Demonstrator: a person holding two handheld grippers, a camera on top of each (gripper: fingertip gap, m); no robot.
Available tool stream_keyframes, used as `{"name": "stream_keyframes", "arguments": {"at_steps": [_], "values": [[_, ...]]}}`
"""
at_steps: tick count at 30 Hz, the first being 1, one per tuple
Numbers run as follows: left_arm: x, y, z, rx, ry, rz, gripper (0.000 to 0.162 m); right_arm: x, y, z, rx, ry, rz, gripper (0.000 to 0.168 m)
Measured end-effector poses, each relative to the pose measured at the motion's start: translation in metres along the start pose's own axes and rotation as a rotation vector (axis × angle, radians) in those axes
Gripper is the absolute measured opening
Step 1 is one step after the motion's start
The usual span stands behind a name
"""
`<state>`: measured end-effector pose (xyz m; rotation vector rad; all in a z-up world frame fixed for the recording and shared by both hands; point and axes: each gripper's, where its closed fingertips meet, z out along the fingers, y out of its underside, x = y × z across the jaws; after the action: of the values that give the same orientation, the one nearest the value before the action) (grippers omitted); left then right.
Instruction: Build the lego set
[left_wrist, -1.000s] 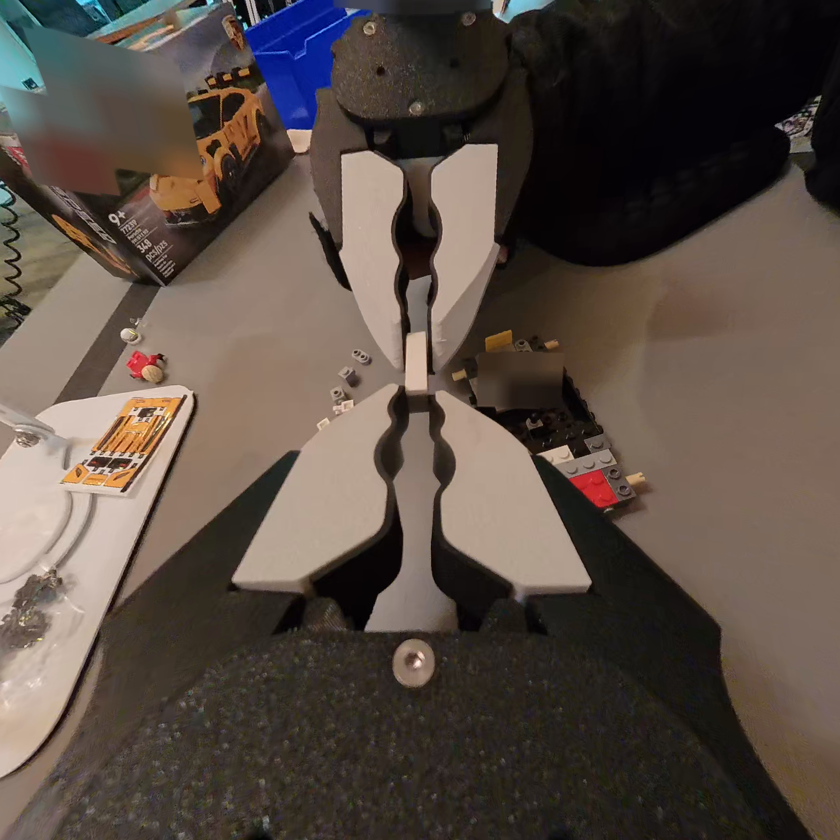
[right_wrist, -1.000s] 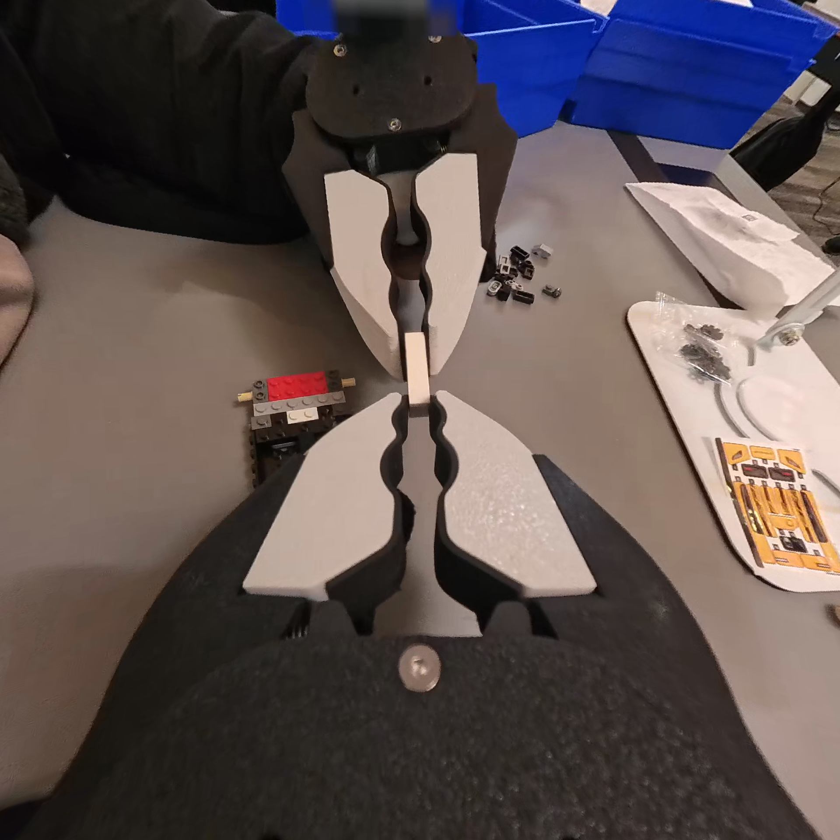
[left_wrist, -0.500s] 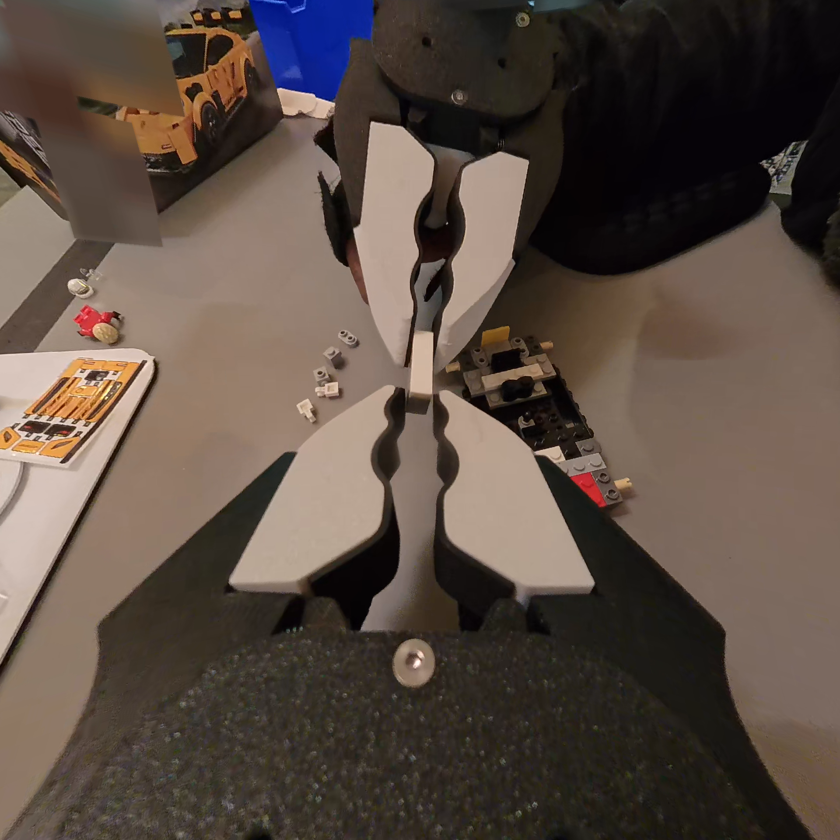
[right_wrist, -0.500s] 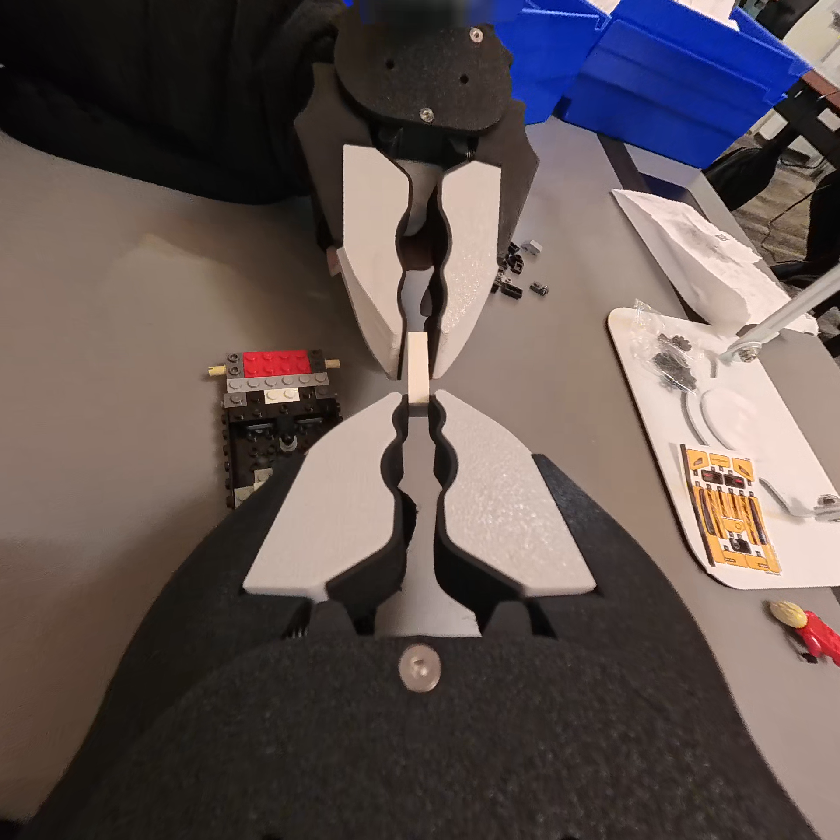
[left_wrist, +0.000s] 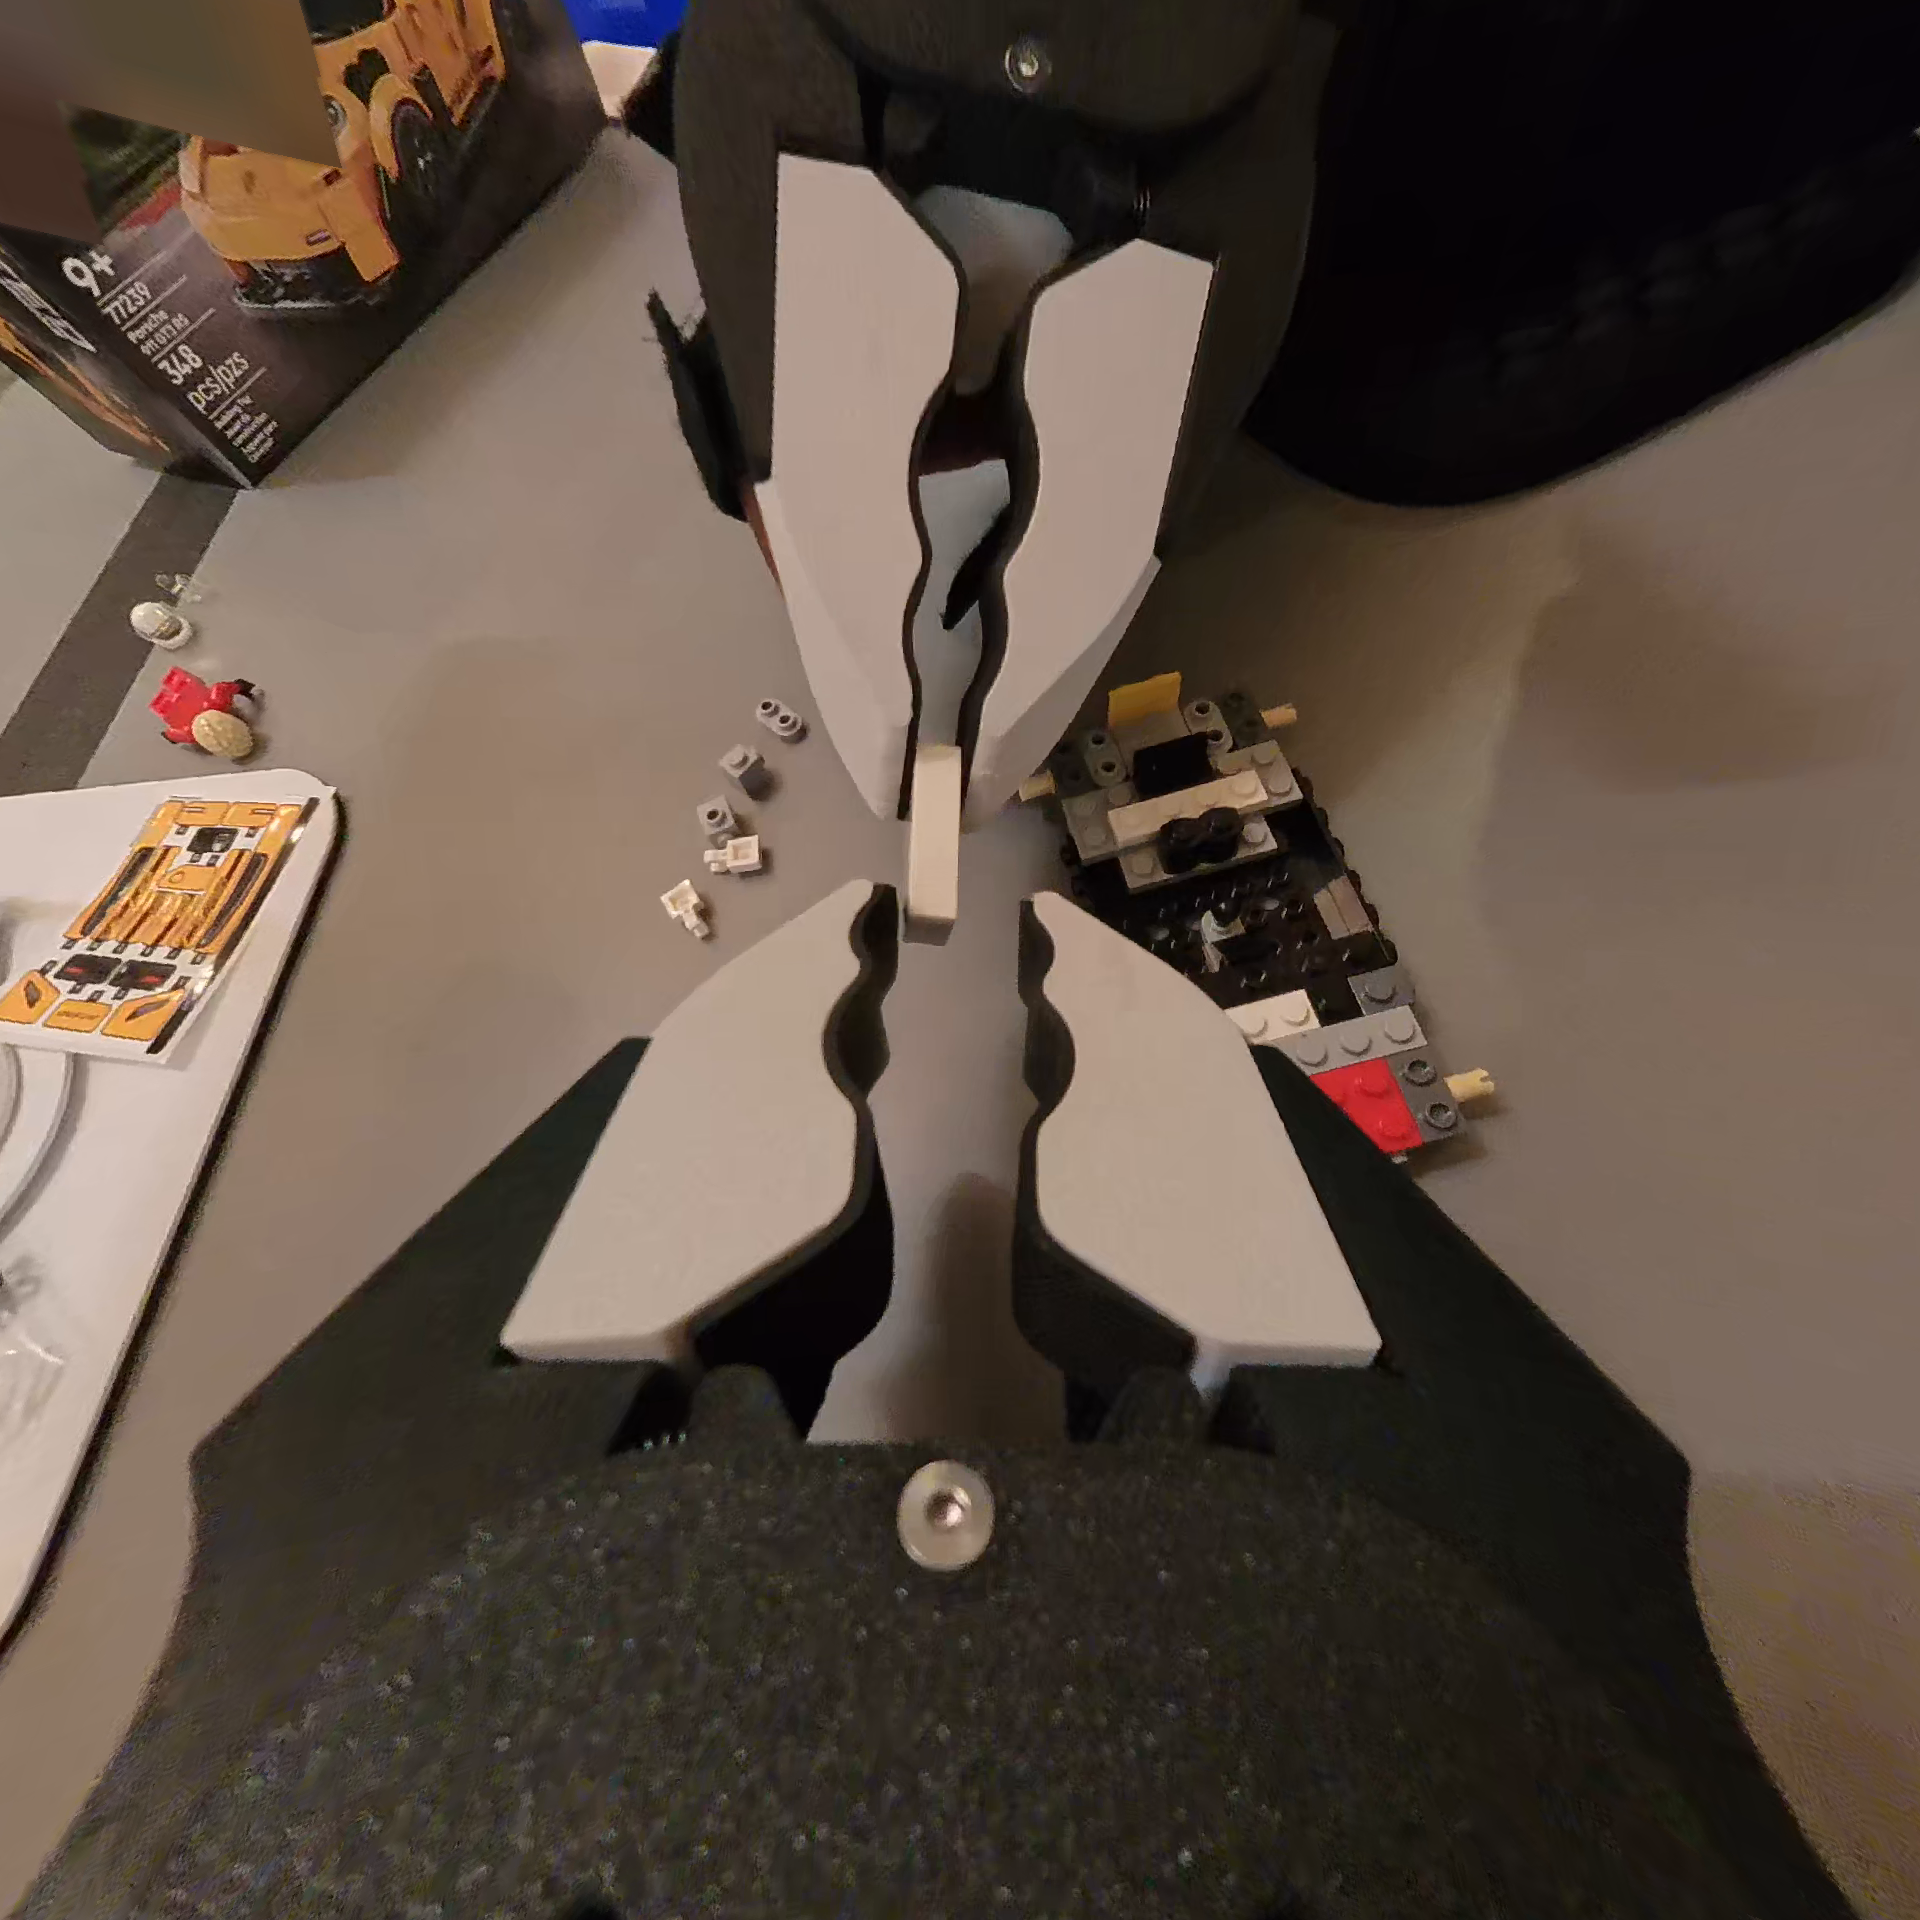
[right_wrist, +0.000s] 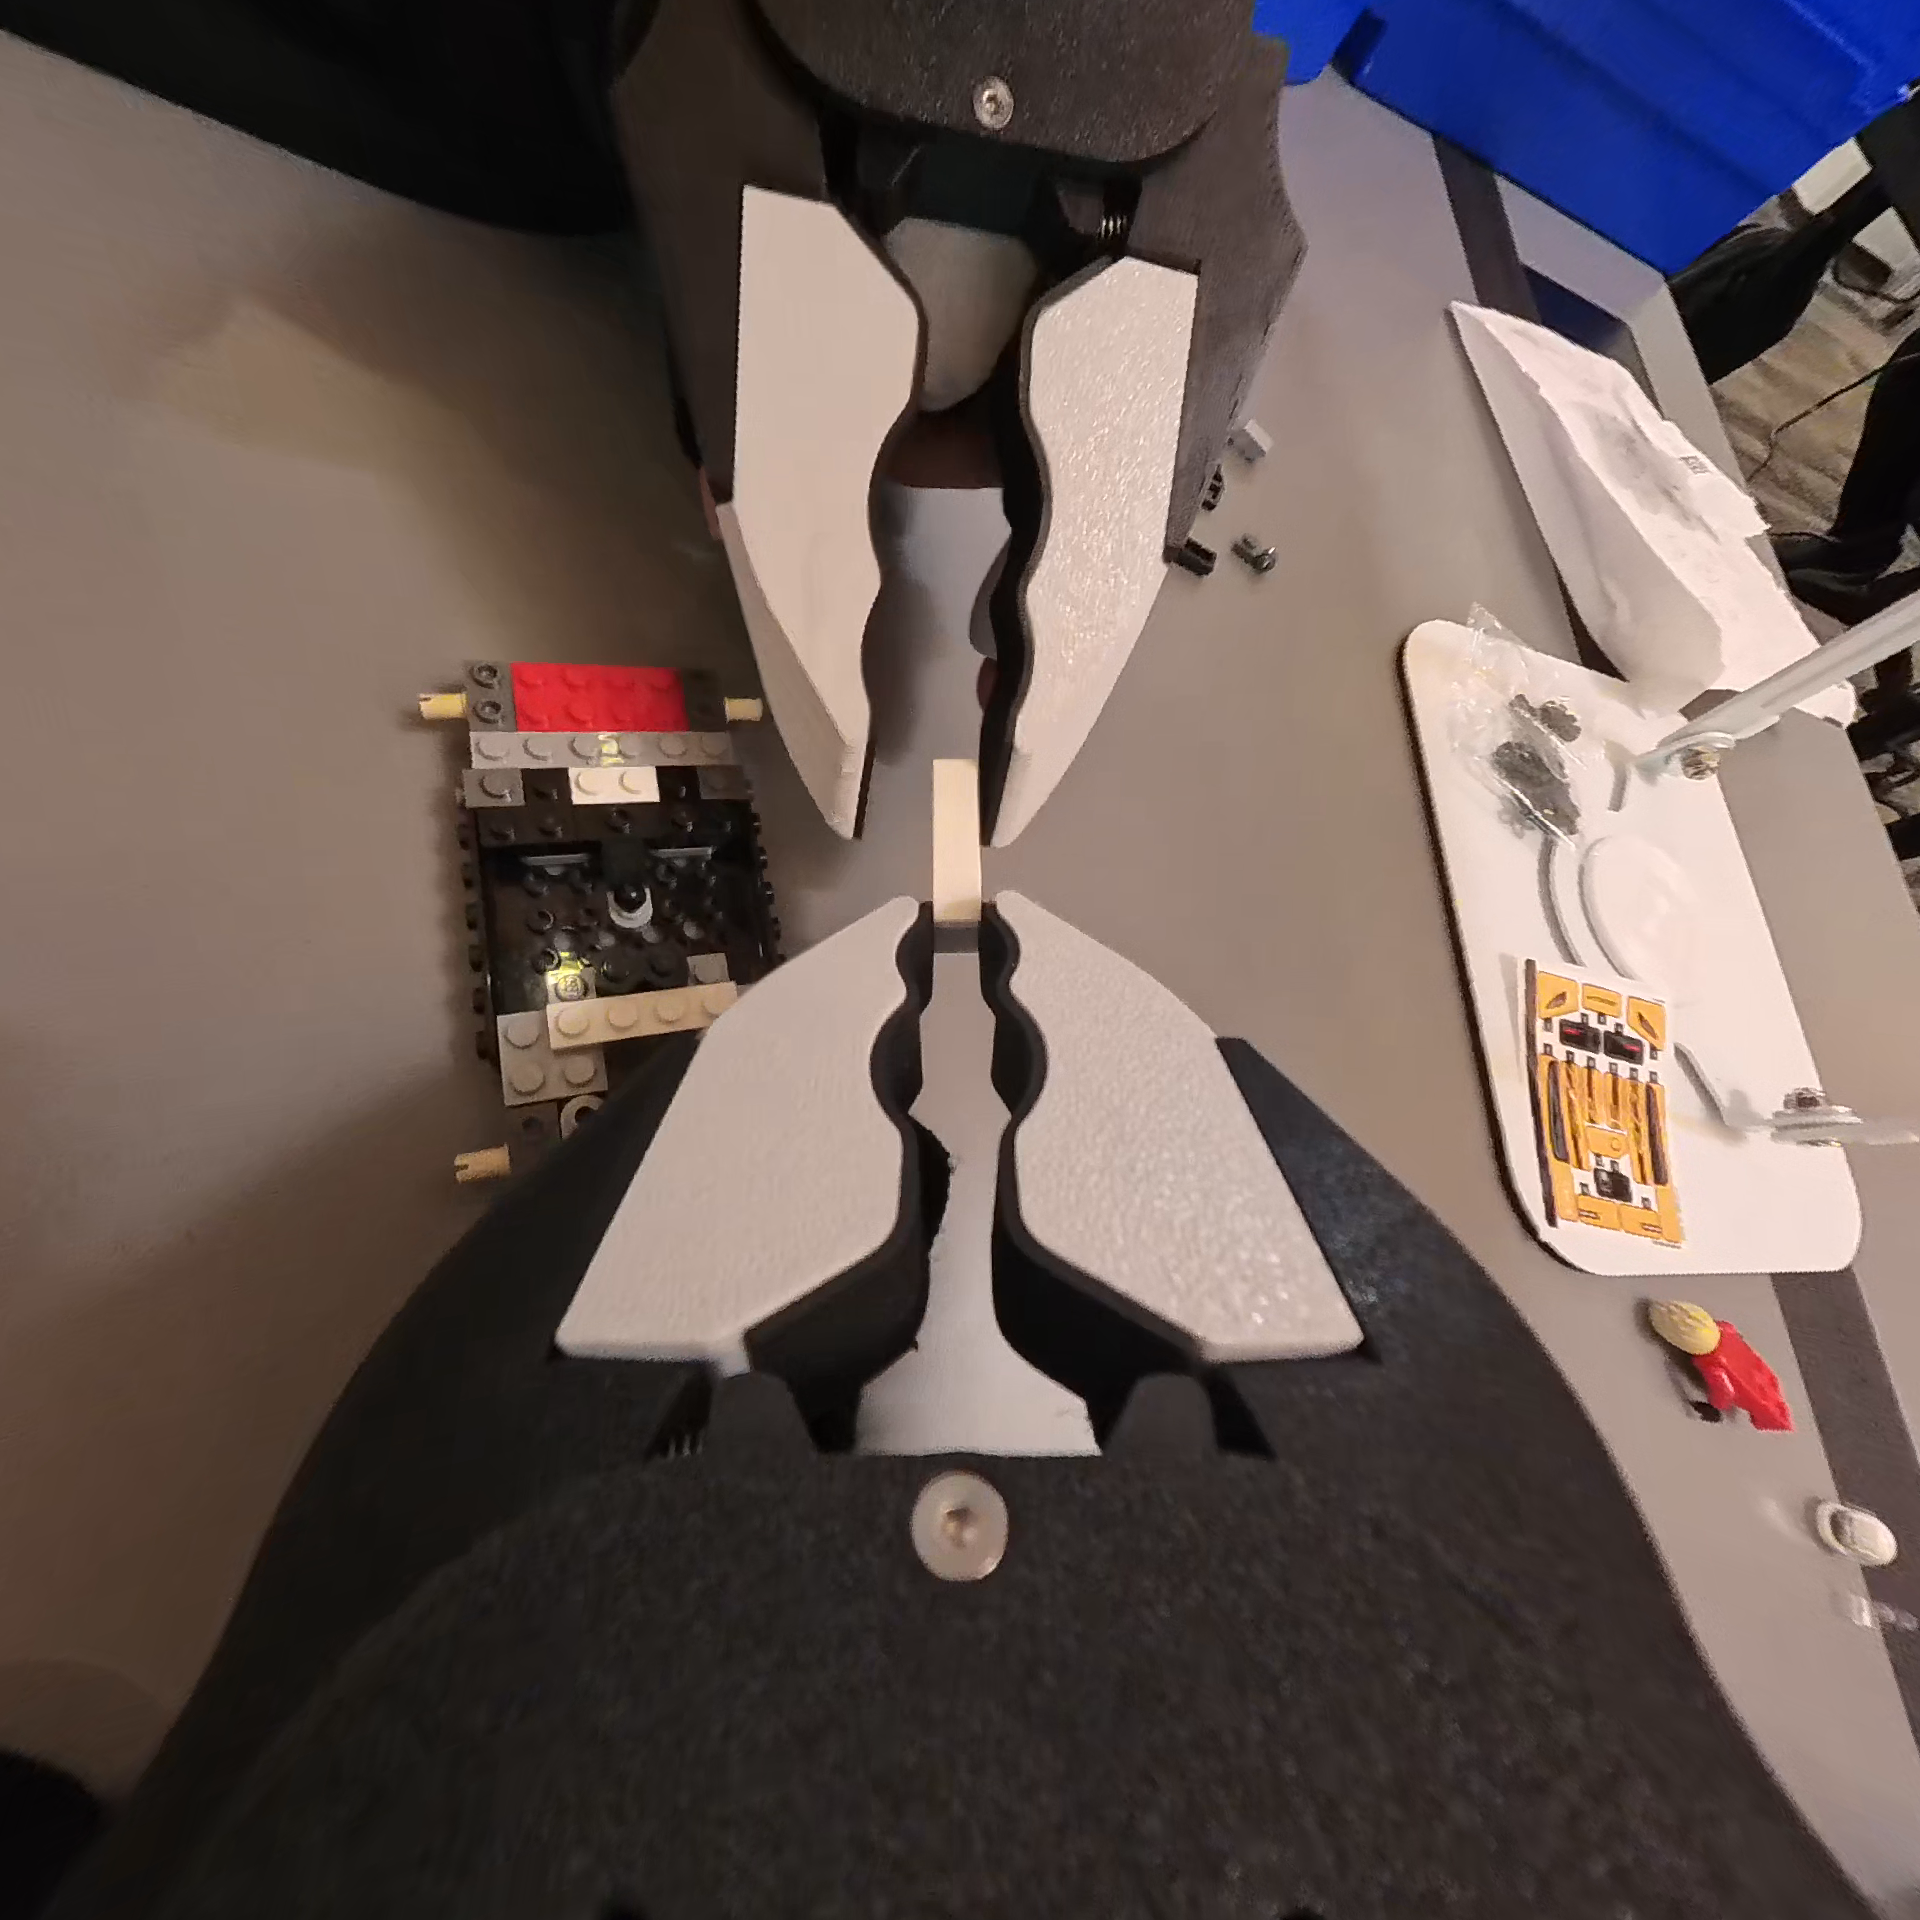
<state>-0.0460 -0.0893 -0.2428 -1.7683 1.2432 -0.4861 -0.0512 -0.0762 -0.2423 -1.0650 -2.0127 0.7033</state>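
Left tongs: the left tongs (left_wrist: 956, 909) are spread wide. Nothing is held in them.
Right tongs: the right tongs (right_wrist: 956, 920) are pressed on one end of the white brick (right_wrist: 956, 847). They pinch it at their tips.
White brick: it is long and thin. It is up in the air above the worktop (left_wrist: 468, 623), between the two tongs, which point at each other tip to tip. In the left view the free end of the brick (left_wrist: 930, 847) is just beside one finger of the left tongs. I cannot tell if it touches.
Car: the half-built car (left_wrist: 1226, 894) lies flat on the worktop, just beside the tongs. It is mostly black, with grey and white plates and a red plate at one end. Small tan pegs stick out at its sides. In the right view the right tongs hide one end of the car (right_wrist: 613, 883).
Grey bits: a few small grey and white bits (left_wrist: 743, 774) lie loose on the other side of the tongs from the car.
Sticker sheet: an orange and black sticker sheet (left_wrist: 156, 925) lies on a white board (left_wrist: 104, 1195).
Red figure: a little red figure (left_wrist: 192, 707) lies near the board's edge.
Box: the box (left_wrist: 291, 208) with a yellow car on it stands at the far edge.
Bins: blue bins (right_wrist: 1610, 104) are at the back in the right view.
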Motion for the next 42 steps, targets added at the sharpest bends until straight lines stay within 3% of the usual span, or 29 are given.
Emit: {"name": "stream_keyframes", "arguments": {"at_steps": [12,23,37,42], "values": [[0.001,-0.002,-0.001,-0.02,-0.016,0.037,0.023,-0.007,0.007,-0.001,-0.055,-0.024,-0.008,0.008],[0.001,-0.001,0.004,-0.056,-0.041,0.037,0.009,-0.012,0.001,-0.001,-0.058,-0.016,-0.021,0.008],[-0.01,-0.06,-0.026,0.381,0.007,-0.212,0.009,0.011,-0.047,-0.032,0.314,-0.016,0.244,0.01],[-0.013,-0.06,-0.026,0.372,-0.012,-0.22,0.011,0.01,-0.047,-0.034,0.299,-0.034,0.254,0.007]]}}
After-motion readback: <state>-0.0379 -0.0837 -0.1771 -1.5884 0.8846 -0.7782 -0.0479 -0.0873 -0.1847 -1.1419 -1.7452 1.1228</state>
